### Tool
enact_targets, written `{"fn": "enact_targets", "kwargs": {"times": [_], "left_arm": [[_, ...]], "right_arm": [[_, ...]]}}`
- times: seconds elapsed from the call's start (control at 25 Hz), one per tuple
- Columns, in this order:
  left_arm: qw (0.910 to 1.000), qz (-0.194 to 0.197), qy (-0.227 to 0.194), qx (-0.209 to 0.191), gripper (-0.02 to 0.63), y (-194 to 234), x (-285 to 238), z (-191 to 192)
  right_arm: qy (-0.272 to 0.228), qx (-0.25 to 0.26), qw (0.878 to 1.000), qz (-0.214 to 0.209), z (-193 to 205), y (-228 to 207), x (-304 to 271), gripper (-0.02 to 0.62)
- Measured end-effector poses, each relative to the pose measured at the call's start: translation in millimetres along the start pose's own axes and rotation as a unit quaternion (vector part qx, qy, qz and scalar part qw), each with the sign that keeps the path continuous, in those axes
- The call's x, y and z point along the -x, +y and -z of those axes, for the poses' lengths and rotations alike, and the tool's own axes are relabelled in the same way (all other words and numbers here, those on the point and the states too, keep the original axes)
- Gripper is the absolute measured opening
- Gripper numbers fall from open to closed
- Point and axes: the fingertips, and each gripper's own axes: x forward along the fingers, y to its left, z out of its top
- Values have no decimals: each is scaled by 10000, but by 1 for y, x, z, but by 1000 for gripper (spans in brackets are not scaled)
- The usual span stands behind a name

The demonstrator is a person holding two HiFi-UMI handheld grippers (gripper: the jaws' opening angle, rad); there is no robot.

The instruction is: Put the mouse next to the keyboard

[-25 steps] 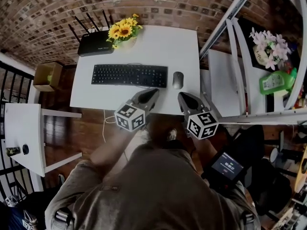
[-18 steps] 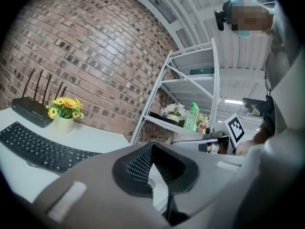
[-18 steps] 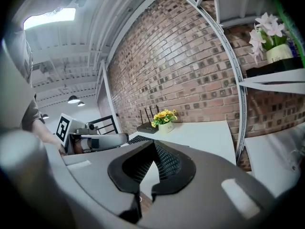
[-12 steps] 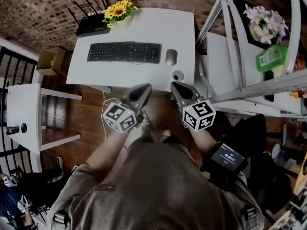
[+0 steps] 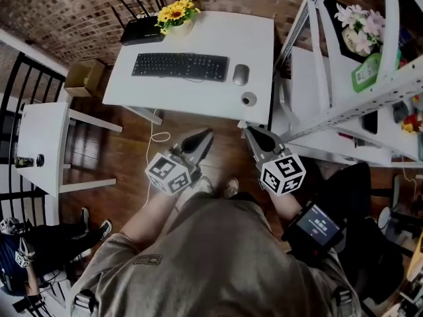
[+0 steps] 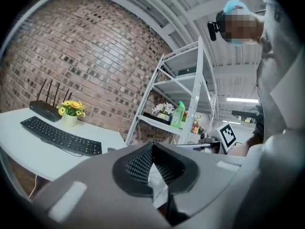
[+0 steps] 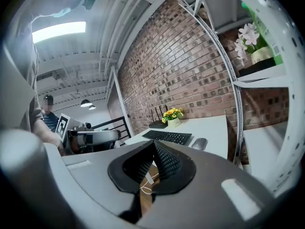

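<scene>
1. The mouse (image 5: 241,74) lies on the white desk (image 5: 198,98), just off the right end of the keyboard (image 5: 180,66) with a narrow gap between them, near the desk's right edge
2. The keyboard runs parallel to the desk's back edge, about midway from back to front
3. A black router (image 5: 142,32) and a pot of yellow flowers (image 5: 177,12) stand along the back edge, towards the back left corner
4. A small round object (image 5: 248,99) sits near the front right corner, too small to identify
5. The left gripper (image 5: 207,133) is held clear of the desk, short of its front edge and over the wooden floor (image 5: 125,154); its jaws are pressed together with nothing between them
6. The right gripper (image 5: 250,131) hangs beside it, also short of the front edge; its jaws are closed and empty too
7. A metal shelf rack (image 5: 310,78) stands off the desk's right edge, carrying pale flowers (image 5: 357,28) and a green bottle (image 5: 367,71)
</scene>
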Motion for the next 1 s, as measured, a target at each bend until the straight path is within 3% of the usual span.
{"fn": "enact_targets", "kwargs": {"times": [1.0], "left_arm": [[9992, 300, -237, -129, 2, -14, 42, -12]], "right_arm": [[-376, 180, 9989, 230, -6, 46, 24, 9]]}}
